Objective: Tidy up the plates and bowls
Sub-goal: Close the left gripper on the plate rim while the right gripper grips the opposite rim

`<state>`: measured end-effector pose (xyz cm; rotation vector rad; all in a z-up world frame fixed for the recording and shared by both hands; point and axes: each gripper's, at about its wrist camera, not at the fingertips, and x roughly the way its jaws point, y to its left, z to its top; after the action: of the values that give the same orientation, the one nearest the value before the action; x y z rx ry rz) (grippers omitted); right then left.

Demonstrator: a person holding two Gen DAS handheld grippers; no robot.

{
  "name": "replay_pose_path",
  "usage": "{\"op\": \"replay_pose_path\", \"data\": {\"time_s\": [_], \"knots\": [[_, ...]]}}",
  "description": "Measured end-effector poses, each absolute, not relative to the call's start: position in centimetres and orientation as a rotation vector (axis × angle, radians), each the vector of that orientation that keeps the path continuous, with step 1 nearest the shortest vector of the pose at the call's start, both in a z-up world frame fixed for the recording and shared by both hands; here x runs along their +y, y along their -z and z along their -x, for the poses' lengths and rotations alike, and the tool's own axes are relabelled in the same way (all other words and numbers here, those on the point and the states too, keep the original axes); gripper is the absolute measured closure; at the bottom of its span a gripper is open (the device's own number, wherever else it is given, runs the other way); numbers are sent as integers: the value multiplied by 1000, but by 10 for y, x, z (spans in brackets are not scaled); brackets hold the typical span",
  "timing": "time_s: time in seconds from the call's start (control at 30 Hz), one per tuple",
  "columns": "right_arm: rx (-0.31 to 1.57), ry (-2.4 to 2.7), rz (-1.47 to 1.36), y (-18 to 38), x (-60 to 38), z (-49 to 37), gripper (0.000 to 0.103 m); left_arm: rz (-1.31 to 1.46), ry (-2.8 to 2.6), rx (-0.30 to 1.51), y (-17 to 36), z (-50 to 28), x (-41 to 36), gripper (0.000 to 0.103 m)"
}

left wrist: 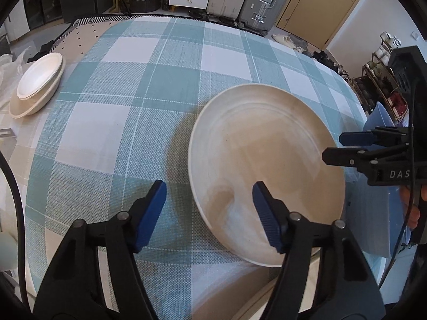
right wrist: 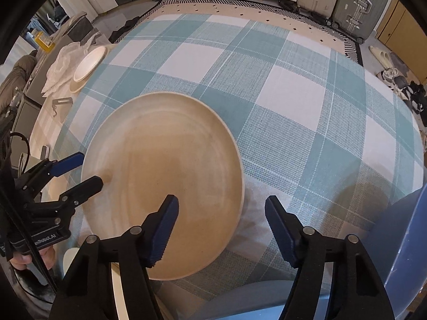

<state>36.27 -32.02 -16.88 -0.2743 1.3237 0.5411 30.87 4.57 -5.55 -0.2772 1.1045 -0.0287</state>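
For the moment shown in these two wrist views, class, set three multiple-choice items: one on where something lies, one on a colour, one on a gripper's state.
1. Where does the stack of smaller dishes lie?
A. On the big plate
B. Near the table's far left edge, apart from the big plate
C. On the floor

2. What colours is the checked tablecloth?
A. Red and black
B. Yellow and green
C. Teal and white

3. How does the left gripper stand at the big plate?
A. Jaws apart, straddling the rim, pads not pressing
B. Shut with nothing between
C. Lifting the plate high

Answers: 1 B, the stack sits far left with bare cloth between it and the plate. 2 C, teal and white squares cover the table. 3 A, one finger is over the cloth, the other over the plate, which lies flat.
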Motion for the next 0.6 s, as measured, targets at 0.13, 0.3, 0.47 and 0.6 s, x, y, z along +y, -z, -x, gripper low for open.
{"op": "replay_pose_path", "data": {"time_s": [0.13, 0.3, 0.47, 0.6], "knots": [[1331, -544, 274, 172, -318, -363, 44, 270, 39, 1115, 59, -311, 42, 50], [1341, -538, 288, 175, -315, -361, 55, 259, 44, 1130, 63, -311, 39, 62], [1350, -538, 269, 179, -316, -361, 63, 256, 46, 1130, 65, -310, 37, 74], [1332, -530, 270, 179, -316, -360, 68, 245, 34, 1128, 65, -308, 37, 78]]}}
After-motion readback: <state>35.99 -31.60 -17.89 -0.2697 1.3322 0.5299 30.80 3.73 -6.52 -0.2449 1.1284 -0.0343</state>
